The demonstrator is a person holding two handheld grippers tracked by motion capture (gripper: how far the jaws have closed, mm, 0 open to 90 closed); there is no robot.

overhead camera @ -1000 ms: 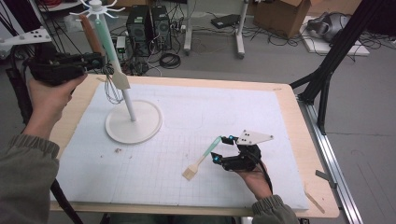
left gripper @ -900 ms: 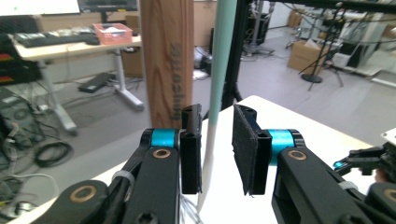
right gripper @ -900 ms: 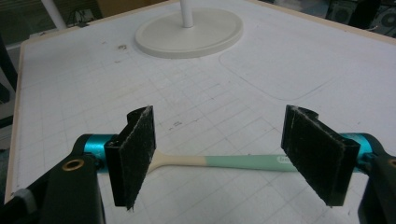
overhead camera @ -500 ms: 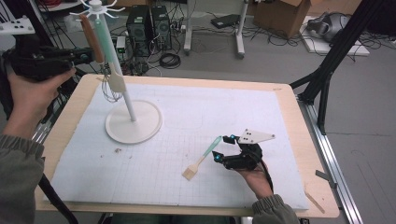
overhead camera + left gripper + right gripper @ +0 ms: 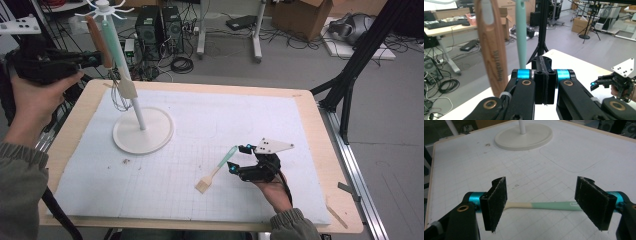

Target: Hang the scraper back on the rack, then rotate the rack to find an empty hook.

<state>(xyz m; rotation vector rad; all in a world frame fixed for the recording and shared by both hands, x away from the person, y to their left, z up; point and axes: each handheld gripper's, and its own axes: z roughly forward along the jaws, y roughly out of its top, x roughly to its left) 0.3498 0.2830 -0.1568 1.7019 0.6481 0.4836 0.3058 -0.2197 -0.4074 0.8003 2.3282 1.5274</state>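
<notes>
So the key thing here is the little brush (image 5: 219, 169) with the mint-and-cream handle lying flat on the white mat (image 5: 210, 125), right in front of the right gripper (image 5: 239, 159). In the high view the brush runs from about 1 o'clock (mint end, at the gripper) down to 7 o'clock (bristle end). The right gripper is by far the nearer one. It sits with its jaws spread wide, nothing in them, and the handle lies crosswise under the gap, so I'd guess it just needs to drop and pinch.

The right gripper view (image 5: 541, 205) makes that clear: the handle (image 5: 544, 205) spans from one black pad to the other at table level, lying below them. You can't judge that from above.

The left gripper (image 5: 92, 59) is way off at 10 o'clock by the white hanging stand (image 5: 142, 131). Its jaws have just been closing and are now pressed together on nothing. The left gripper view (image 5: 544, 82) shows a wooden handle (image 5: 492, 47) and a mint one (image 5: 520, 35) hanging just past the tips, apart from them.
</notes>
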